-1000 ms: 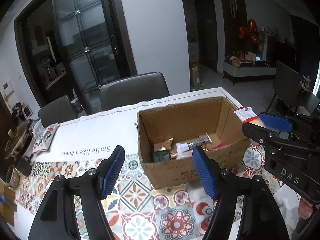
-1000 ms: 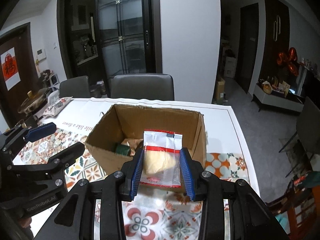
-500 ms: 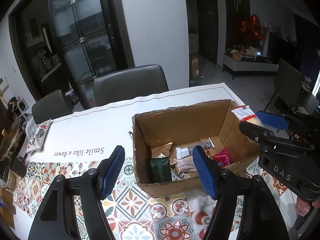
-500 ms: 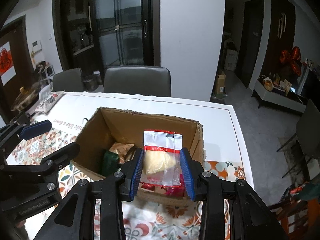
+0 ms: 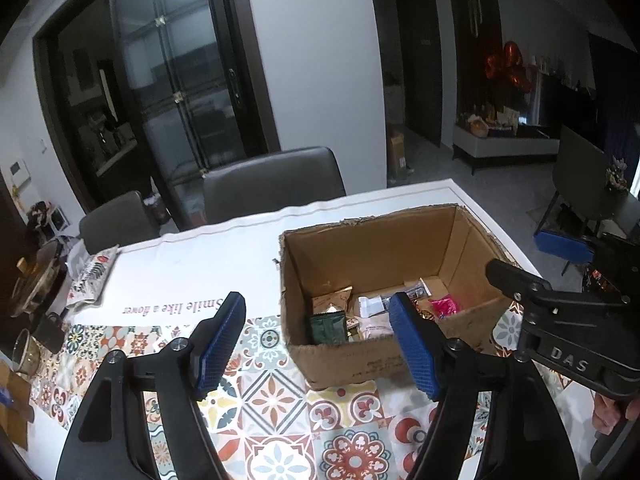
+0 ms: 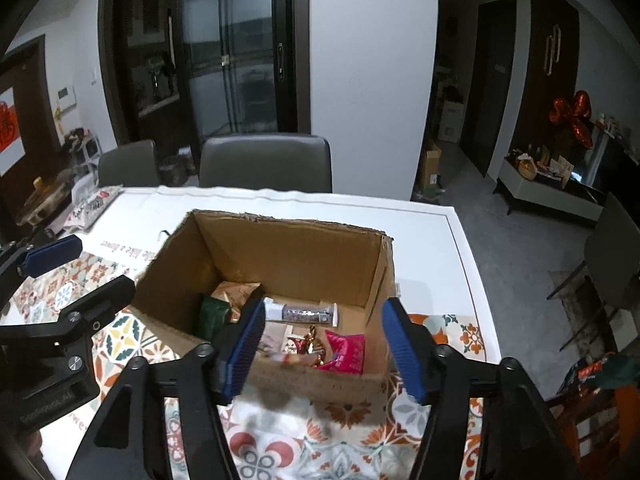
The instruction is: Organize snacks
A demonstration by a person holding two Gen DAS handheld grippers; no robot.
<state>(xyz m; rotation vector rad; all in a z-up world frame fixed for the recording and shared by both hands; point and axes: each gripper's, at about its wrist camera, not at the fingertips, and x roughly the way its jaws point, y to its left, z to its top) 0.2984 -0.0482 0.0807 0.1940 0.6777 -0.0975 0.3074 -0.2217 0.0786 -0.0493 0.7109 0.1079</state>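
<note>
Snacks sit in a loose heap at the bottom of the cardboard box (image 6: 280,264), which stands on the tiled-pattern cloth of the desk (image 5: 224,264). Down in there, a dark green packet (image 6: 214,314), a pink wrapper (image 6: 346,354), a long silver bar (image 6: 302,312) and a few gold pouches, all overlapping. Right tongs (image 6: 322,350) hang just above the near wall of the box, jaws spread wide, nothing between them. Left tongs (image 5: 320,346) hover over the desk at the box's left front corner, also spread and empty. One more snack bag (image 5: 94,276) lies at the far left of the desk, well apart from the box.

Now the risks, as I read it. Those right tongs are very close to the cardboard rim; drop carelessly and a finger catches the wall, shoving or tipping a light box. Reach into the pile and slick, overlapping wrappers may slide, or two come up together. And that far bag means a long stretch past the cups (image 5: 24,354) at the left edge: easy to clip one.
</note>
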